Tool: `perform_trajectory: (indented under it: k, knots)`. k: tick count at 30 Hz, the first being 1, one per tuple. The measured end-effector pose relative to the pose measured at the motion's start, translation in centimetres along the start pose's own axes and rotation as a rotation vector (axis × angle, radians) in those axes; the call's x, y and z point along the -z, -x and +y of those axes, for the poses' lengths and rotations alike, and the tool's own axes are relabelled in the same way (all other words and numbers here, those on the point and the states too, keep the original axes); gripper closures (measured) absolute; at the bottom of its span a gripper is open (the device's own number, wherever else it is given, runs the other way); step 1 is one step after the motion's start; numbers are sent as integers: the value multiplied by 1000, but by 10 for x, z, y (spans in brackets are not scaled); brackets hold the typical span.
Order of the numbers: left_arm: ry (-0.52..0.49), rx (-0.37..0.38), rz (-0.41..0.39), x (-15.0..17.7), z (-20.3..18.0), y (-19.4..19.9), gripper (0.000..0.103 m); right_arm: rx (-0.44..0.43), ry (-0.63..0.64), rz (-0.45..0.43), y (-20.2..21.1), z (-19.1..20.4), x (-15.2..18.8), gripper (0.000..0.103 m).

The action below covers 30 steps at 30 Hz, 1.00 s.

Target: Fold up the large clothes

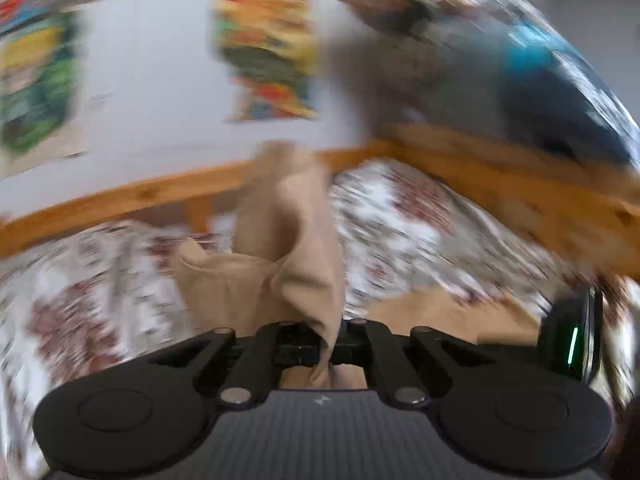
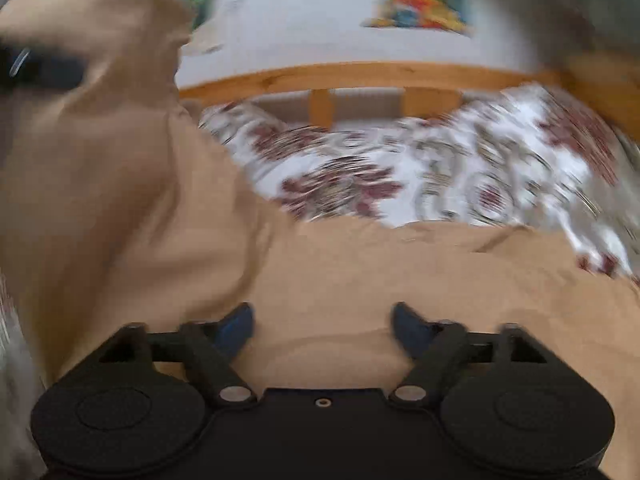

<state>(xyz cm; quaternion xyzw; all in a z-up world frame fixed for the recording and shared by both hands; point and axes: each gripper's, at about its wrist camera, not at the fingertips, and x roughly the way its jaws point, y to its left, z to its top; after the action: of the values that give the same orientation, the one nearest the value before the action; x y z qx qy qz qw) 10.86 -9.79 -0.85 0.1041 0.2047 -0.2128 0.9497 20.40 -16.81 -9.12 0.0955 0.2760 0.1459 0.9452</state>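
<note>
A large tan garment (image 1: 280, 240) lies on a floral bedspread (image 1: 400, 232). In the left wrist view, my left gripper (image 1: 329, 346) is shut on a fold of it, and the cloth rises in a bunched ridge ahead of the jaws. In the right wrist view the same garment (image 2: 360, 280) spreads flat under my right gripper (image 2: 324, 326), which is open; its blue-tipped fingers (image 2: 238, 326) stand wide apart just above the fabric. At the left of that view the cloth is lifted high toward a dark blurred shape, my left gripper (image 2: 28, 66). Both views are motion-blurred.
A wooden bed rail (image 2: 360, 74) runs along the far side of the bedspread (image 2: 440, 176), with a second rail (image 1: 520, 184) on the right. Colourful posters (image 1: 268, 48) hang on the white wall behind. The right gripper's body (image 1: 572, 344) shows at the left wrist view's right edge.
</note>
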Motion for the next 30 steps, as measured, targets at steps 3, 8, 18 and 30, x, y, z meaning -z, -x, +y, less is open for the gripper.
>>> perform_trajectory:
  k: [3,8,18,30]
  knots:
    - [-23,75,69,-11,-20,-20,101,-36,-318,8,38,-54,-35,37]
    - [-125,136,111,-2,-72,-48,101,-264,-705,-33,98,-139,-46,13]
    - [-204,153,156,18,-101,-58,101,-492,-819,249,75,-163,-20,6]
    - [-481,442,240,73,-167,-58,101,-217,-603,118,61,-162,-23,16]
